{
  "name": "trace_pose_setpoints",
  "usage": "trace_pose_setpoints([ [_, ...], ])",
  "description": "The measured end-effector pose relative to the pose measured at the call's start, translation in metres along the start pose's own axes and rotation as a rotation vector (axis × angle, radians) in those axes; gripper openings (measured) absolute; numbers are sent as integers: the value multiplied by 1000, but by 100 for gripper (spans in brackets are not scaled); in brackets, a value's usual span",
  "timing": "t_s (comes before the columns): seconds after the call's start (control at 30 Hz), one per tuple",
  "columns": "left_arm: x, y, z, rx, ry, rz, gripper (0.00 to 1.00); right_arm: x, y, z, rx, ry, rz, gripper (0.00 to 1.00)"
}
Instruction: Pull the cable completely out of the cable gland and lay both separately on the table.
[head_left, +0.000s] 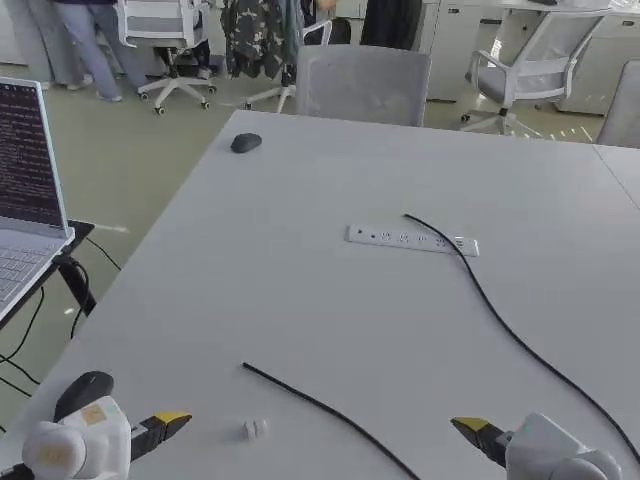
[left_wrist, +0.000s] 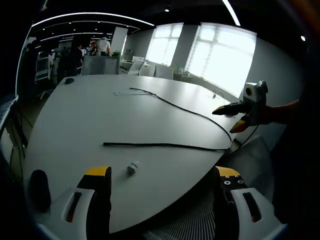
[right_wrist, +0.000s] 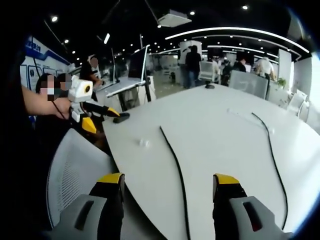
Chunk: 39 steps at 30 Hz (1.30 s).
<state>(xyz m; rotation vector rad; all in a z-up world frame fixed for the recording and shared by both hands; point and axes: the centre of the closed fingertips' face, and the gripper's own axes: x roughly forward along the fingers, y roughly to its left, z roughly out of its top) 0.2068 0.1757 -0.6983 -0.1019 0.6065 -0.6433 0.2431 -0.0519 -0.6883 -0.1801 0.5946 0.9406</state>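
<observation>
Both agape and empty, left tongs (left_wrist: 162, 172) and right tongs (right_wrist: 170, 179) — cable (head_left: 330, 411) and cable gland (head_left: 254, 430) lie apart on the table (head_left: 300, 300)

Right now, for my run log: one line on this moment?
cable: on table | cable gland: apart from cable | left claw: open | right claw: open

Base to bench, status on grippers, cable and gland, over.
Left gripper open, empty; right gripper open, empty. Thin black cable flat on white table, small white cable gland lying apart from it. White power strip farther back, out of the way.
</observation>
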Motion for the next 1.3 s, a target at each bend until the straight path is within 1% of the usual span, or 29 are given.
trace_pose_setpoints([
  [0.03,0,0,-1,4,2,0,85,-2,-1,-2,7,1,-1,74],
  [0.07,-1,0,-3,6,15,-1,85,-4,-1,-4,11,2,-5,75],
  [0.13,-2,-1,-5,12,25,1,86,-7,1,-10,24,13,0,78],
  [0.23,-5,-2,-5,5,13,3,88,-9,5,-16,19,20,4,80],
  [0.27,-5,-2,-5,1,11,3,89,-9,5,-20,15,31,4,81],
  [0.33,-4,-2,-8,-6,20,1,91,-10,4,-26,15,44,4,82],
  [0.37,-5,-4,-9,-5,28,-2,92,-11,4,-28,19,48,3,83],
  [0.43,-5,-7,-9,5,30,-5,93,-14,4,-28,29,38,2,85],
  [0.5,-6,-8,-9,4,29,-5,94,-16,3,-29,44,33,6,88],
  [0.57,-6,-8,-9,-1,31,-6,95,-18,6,-31,50,36,19,91],
  [0.63,-5,-9,-10,0,36,-10,96,-19,8,-33,57,37,25,95],
  [0.67,-4,-9,-10,3,33,-12,97,-19,8,-33,59,35,22,98],
  [0.77,-3,-10,-9,-2,34,-13,99,-19,9,-37,73,43,24,99],
  [0.83,-3,-10,-7,6,33,-15,99,-20,11,-38,78,44,28,99],
  [0.93,-3,-10,-7,7,36,-19,99,-19,13,-42,79,54,41,99],
  [1.07,-2,-9,-11,7,51,-23,99,-18,12,-43,70,63,39,99],
  [1.2,-1,-11,-10,6,47,-24,99,-17,14,-45,87,63,42,99],
  [1.3,0,-12,-10,2,50,-25,99,-16,17,-48,95,65,57,95],
])
